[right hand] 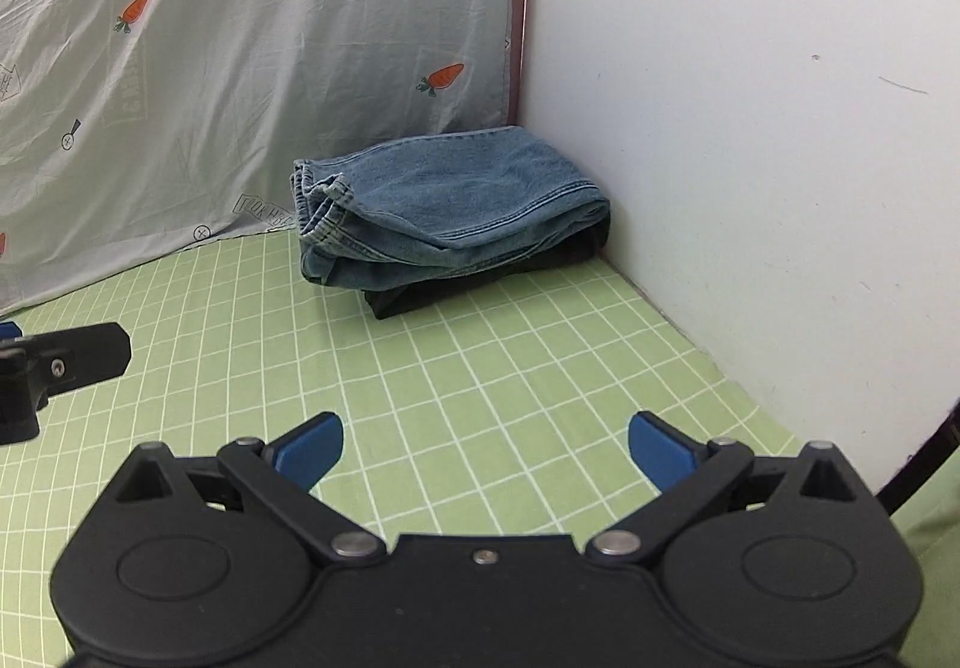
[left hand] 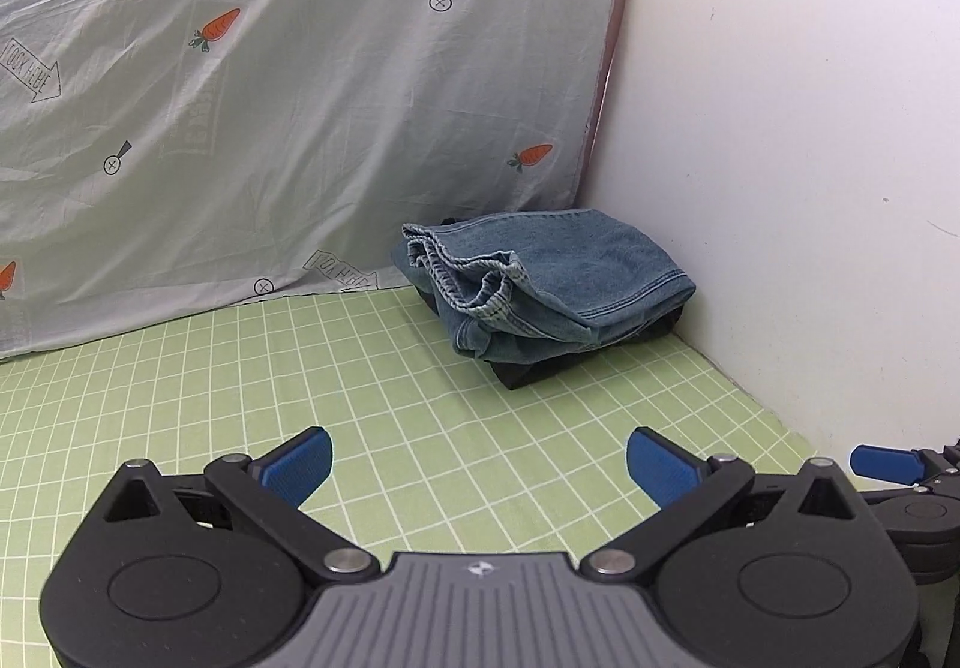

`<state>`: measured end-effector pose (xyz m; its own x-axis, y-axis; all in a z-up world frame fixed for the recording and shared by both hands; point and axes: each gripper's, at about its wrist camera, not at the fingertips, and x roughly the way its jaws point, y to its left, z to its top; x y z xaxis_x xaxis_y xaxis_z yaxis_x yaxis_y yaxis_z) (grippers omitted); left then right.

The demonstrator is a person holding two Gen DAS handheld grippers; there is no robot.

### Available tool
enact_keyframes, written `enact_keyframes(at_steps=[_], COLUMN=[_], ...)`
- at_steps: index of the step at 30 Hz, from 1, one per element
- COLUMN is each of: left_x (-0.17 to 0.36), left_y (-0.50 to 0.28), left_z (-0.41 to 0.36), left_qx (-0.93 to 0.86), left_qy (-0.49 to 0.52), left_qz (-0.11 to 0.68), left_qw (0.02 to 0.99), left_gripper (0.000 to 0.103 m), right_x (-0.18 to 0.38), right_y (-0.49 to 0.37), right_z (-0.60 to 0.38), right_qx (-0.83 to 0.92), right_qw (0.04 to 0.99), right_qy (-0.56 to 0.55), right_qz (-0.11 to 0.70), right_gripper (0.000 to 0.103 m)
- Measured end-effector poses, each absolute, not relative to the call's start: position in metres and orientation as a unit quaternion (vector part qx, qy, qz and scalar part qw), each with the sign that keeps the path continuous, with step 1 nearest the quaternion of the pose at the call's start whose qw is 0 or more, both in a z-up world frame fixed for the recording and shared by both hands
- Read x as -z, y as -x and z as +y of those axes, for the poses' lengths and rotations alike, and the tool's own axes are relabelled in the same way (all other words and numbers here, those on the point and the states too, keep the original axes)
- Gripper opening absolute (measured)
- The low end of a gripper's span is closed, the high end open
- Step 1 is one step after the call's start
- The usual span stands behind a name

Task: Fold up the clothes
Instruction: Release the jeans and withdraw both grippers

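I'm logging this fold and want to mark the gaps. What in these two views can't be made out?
- Black garment under the folded jeans: both views, mostly covered by the denim; its type is unclear.
- Right gripper in the left wrist view: cut off by the frame edge.
- Left gripper in the right wrist view: cut off at the left edge.
- Far side of the stack: hidden against the white wall.
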<state>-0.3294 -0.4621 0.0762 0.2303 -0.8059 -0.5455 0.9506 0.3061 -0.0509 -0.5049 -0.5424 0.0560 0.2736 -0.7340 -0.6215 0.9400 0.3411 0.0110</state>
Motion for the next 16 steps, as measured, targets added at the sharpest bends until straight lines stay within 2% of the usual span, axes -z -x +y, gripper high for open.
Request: enact_keyframes(at_steps=[16], left_x=[-0.076], left_y=[0.341], left_z=[-0.454], left_qx=[0.565], left_qy=[-0.153], left_qz=[0.237], left_qw=[0.775], left_gripper=[0.103], right_x=[-0.057], right_y=[0.511], right_z=[-0.535], right_qx=[0.534], right_qw=[0.779], right_qy=[-0.188], right_qz=[0.271], right_gripper=[0.103])
